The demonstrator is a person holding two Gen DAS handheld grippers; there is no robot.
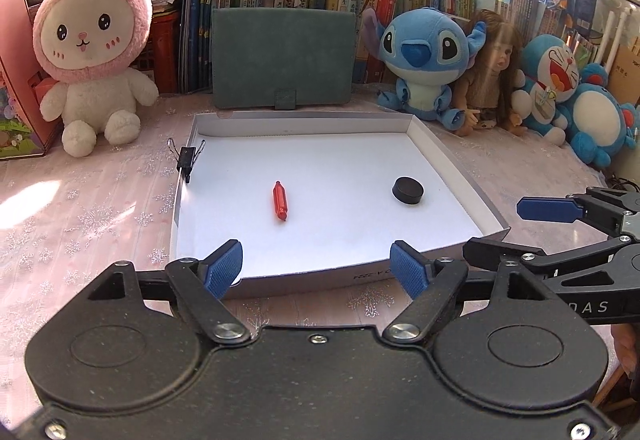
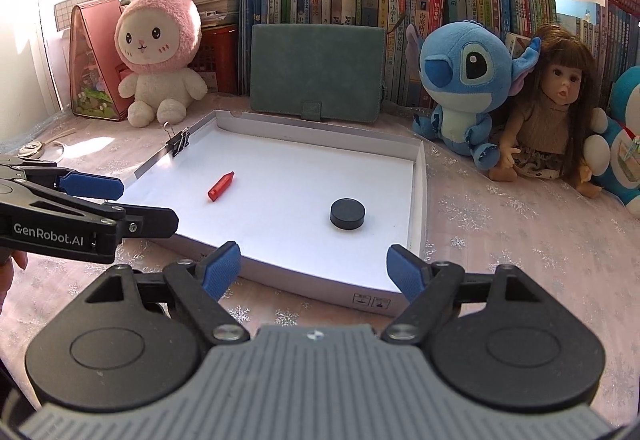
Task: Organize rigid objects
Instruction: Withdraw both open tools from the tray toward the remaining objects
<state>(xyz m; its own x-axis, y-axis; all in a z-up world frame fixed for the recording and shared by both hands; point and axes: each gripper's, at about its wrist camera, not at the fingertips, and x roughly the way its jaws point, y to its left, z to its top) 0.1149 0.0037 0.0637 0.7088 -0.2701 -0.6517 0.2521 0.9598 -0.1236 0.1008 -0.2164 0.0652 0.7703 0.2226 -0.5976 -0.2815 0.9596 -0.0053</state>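
From the left wrist view I see my left gripper (image 1: 316, 266) spread wide with nothing between its blue pads, poised over the near rim of the shallow white box (image 1: 456, 168). Inside lie a red pen-like piece (image 1: 280, 201) near the middle and a black puck (image 1: 408, 191) to its right, well apart; a binder clip (image 1: 187, 157) grips the left wall.

From the right wrist view my right gripper (image 2: 314, 266) is likewise released and empty, near the box's front edge.
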